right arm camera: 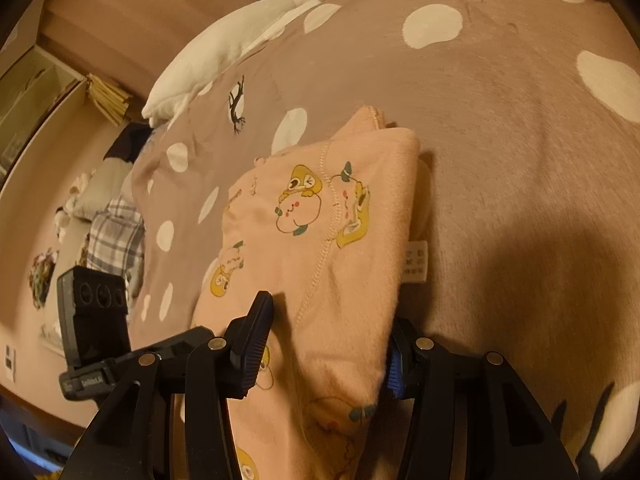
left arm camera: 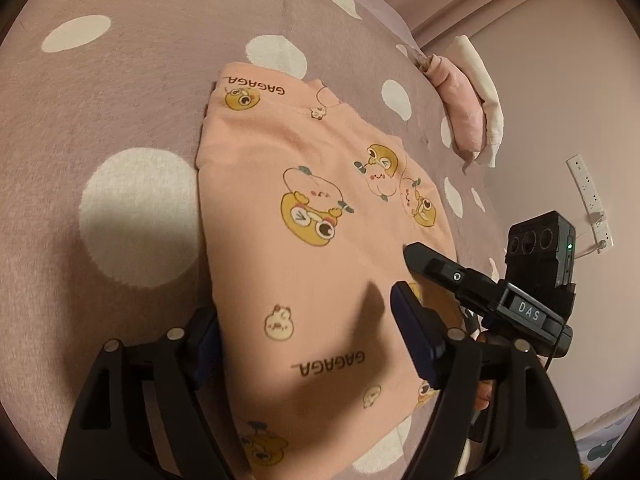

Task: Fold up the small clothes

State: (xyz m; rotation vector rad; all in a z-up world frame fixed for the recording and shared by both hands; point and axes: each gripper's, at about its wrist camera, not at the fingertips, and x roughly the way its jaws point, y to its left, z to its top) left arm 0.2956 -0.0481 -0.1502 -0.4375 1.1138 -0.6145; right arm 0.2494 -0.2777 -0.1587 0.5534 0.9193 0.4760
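Garment (left arm camera: 320, 208): soft pink cloth, fuzzy brushed nap, matt; printed cartoon figures flat on surface; stitched seam (right arm camera: 324, 232) raised. Label (right arm camera: 416, 262): thin white woven or paper-like tag, cannot tell which. Blanket (left arm camera: 120, 92): plush mauve cloth with white dots, short pile, matt. Left gripper (left arm camera: 308, 340): black matt plastic, small shiny metal pins; pads (left arm camera: 416, 344) dark blue. Right gripper (right arm camera: 324, 360): same black plastic; pads (right arm camera: 256, 348) ribbed.

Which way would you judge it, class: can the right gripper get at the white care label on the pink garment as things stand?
Probably yes. The care label sticks out bare from the pink garment edge, just ahead of the right gripper, with nothing lying over it. The jaws stand open around the garment's near end, so the gripper would need to shift slightly sideways.
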